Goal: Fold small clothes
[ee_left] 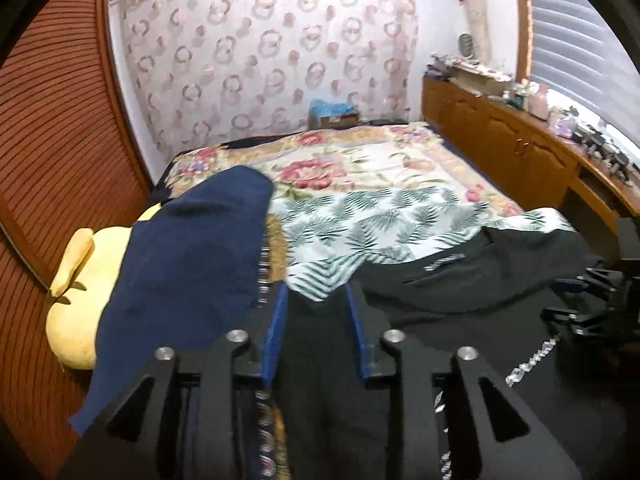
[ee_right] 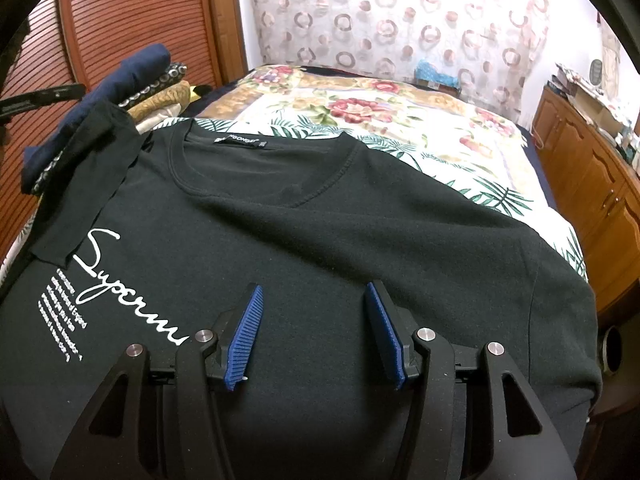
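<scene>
I was working over a bed covered in a floral spread, with a black T-shirt lying front-up across the near end, its collar pointing away from me and white script lettering on the chest. One sleeve was already turned in over the body on the lettered side, where the left gripper was. Its blue pads stood narrowly parted with dark cloth showing between them; I could not tell whether they pinched it or merely framed it. The right gripper hovered over the middle of the shirt, jaws moderately wide and holding nothing.

A navy garment lay heaped beside a yellow cushion at the bed's edge, apart from the shirt.

To fold well from here, I judged the opposite sleeve needed turning in to match, taken by its hem and laid flat so both side edges ran parallel. I would smooth the folded sleeve first, since its edge looked crooked, then bring the bottom hem up toward the collar.
</scene>
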Demonstrator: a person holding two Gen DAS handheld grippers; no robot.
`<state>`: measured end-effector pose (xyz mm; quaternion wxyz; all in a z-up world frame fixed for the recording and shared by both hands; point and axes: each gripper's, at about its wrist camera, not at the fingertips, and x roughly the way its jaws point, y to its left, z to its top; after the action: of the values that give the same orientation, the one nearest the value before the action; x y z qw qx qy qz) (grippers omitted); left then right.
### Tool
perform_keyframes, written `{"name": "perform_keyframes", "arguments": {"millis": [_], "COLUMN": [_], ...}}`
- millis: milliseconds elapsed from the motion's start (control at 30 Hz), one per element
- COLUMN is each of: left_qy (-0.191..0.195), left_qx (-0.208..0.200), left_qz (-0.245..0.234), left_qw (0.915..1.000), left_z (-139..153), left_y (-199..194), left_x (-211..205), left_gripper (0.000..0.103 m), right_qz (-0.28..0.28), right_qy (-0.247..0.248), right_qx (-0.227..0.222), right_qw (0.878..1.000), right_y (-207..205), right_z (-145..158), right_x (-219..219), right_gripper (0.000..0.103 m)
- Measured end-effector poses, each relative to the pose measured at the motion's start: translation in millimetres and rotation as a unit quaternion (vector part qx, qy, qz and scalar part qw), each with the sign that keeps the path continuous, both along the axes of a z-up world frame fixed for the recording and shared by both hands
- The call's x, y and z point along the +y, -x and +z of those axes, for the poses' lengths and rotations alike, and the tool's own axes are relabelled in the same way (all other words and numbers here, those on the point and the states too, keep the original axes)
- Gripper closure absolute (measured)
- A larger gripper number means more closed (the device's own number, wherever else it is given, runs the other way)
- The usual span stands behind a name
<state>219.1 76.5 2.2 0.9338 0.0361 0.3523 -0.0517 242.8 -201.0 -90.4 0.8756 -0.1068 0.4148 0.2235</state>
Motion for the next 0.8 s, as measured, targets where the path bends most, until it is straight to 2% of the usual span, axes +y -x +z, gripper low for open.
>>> {"name": "perform_keyframes", "arguments": {"millis": [133,467,800], "left_qy": [0.019,0.024,0.016], "left_qx": [0.009,0.066,0.080], "left_qz": [-0.030,-0.071,-0.079], "left_qw": [0.9993,0.9950,0.9935], "left_z": [-10,-63,-81], "left_y": [11,10,2], "left_x": [-17,-58,-77], "left_gripper": [0.050,0.049,0.049], "right_qz": [0.000,0.000,0.001], "right_qy": [-0.001,0.000,-0.001], "right_qx": [0.000,-0.001,0.000], "right_qw": [1.000,1.000,1.000], "right_y": [0,0,0], "right_z": [0,0,-1], "right_x": [0,0,0], "right_gripper": [0.048,0.048,0.048]}}
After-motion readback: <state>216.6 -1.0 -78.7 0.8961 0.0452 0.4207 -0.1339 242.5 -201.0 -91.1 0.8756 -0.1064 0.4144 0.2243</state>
